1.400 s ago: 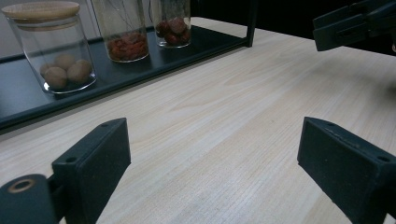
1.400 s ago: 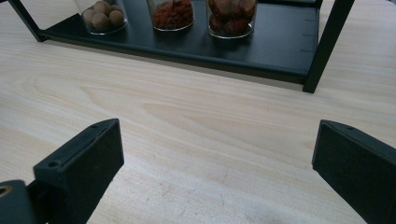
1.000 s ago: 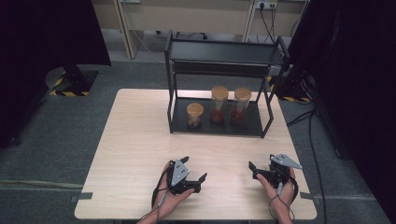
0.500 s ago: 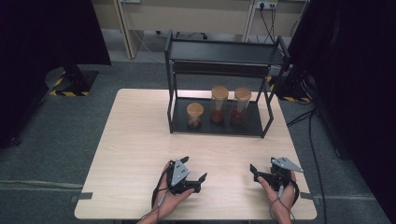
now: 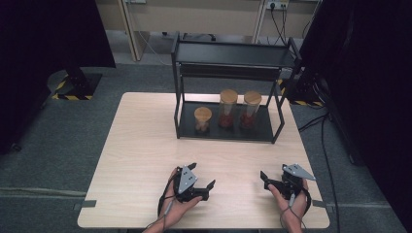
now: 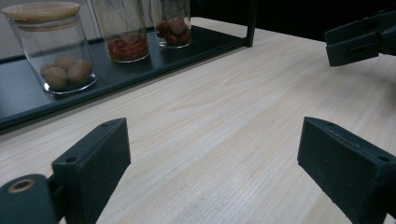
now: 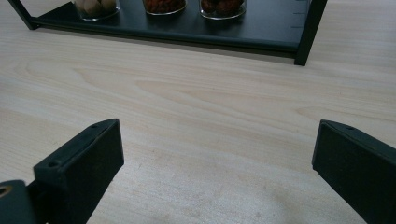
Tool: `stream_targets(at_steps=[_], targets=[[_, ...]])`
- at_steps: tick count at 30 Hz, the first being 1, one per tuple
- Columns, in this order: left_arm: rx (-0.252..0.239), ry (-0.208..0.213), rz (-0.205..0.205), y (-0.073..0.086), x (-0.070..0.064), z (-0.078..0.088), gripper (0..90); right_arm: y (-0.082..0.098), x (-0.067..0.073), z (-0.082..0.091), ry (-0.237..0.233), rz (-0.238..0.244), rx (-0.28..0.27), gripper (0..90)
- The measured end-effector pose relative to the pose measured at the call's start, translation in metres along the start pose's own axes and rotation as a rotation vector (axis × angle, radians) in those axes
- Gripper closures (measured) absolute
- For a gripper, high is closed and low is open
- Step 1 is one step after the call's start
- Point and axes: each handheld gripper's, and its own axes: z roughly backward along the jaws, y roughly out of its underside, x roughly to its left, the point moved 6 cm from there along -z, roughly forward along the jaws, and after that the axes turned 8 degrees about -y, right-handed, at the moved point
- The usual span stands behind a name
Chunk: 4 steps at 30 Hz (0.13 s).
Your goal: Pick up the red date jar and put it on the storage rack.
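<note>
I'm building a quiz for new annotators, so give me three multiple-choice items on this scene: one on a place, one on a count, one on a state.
1. Where do the glass jars stand?
A. on the rack's top shelf
B. on the rack's bottom shelf
C. on the bare table

2. How many jars are there?
A. two
B. three
C. five

3. How are the left gripper's jaws?
A. open, with nothing between them
B. shut on a jar
C. shut on a lid

Key:
1 B: the jars sit on the lowest shelf of the black rack.
2 B: one short jar and two taller ones show in the high view.
3 A: the left gripper shows bare table between wide-apart jaws.
</note>
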Motion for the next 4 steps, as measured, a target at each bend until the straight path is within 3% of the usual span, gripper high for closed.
stream_targets(at_steps=[4], targets=[[0.003,0.000,-0.002,0.0000,-0.0001,-0.0003,8.9,-0.0009,0.0003,0.0003,0.002,0.004,-0.013,2.4]])
